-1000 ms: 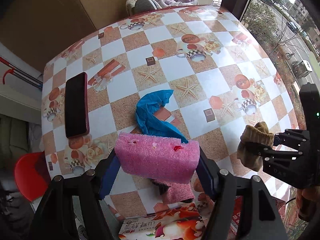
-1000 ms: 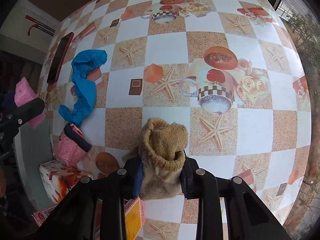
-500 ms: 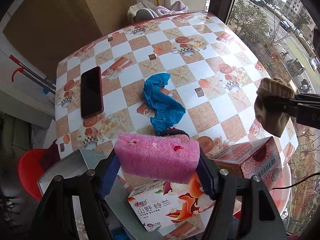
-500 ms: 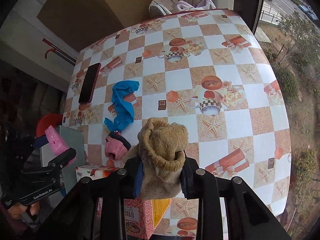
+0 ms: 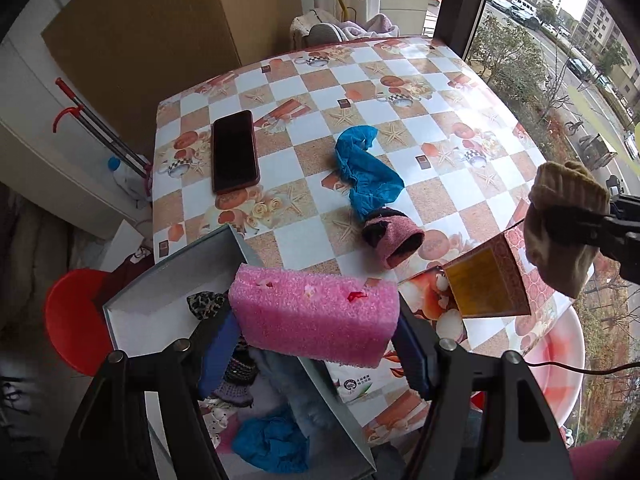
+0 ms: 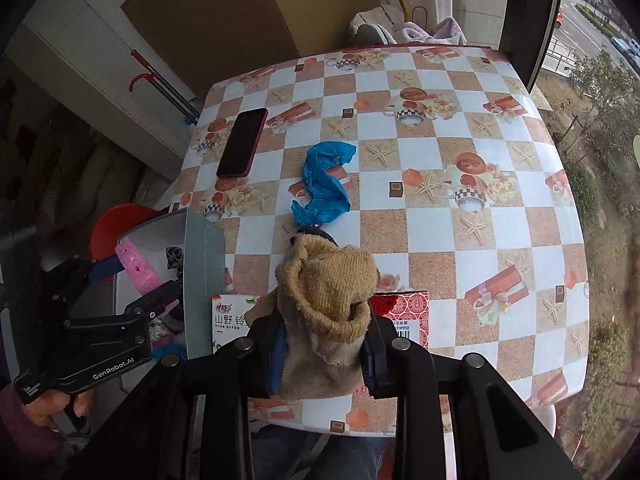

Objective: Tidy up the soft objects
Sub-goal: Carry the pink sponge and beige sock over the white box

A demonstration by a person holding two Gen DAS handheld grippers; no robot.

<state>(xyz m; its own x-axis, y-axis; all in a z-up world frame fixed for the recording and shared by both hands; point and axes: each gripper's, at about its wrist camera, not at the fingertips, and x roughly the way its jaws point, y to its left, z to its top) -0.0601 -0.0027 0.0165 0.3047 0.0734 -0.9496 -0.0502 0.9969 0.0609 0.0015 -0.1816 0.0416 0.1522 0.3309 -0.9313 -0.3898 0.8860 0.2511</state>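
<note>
The left claw (image 5: 316, 320) pinched a pink foam sponge (image 5: 314, 314) between its blue pads, held above the open grey box (image 5: 168, 276) at the near edge of the table (image 5: 400, 120), where a blue cloth and other soft pieces already lay inside. The right claw (image 6: 324, 354) squeezed a bunched tan sock (image 6: 328, 308) in the air over a tissue carton (image 6: 230, 318) and a red patterned carton (image 6: 408, 308). On the chequered cloth lay a crumpled blue shoe cover (image 5: 366, 174), a pink sock (image 5: 394, 236) just beside it, and a dark phone (image 5: 234, 152) well apart to the left.
</note>
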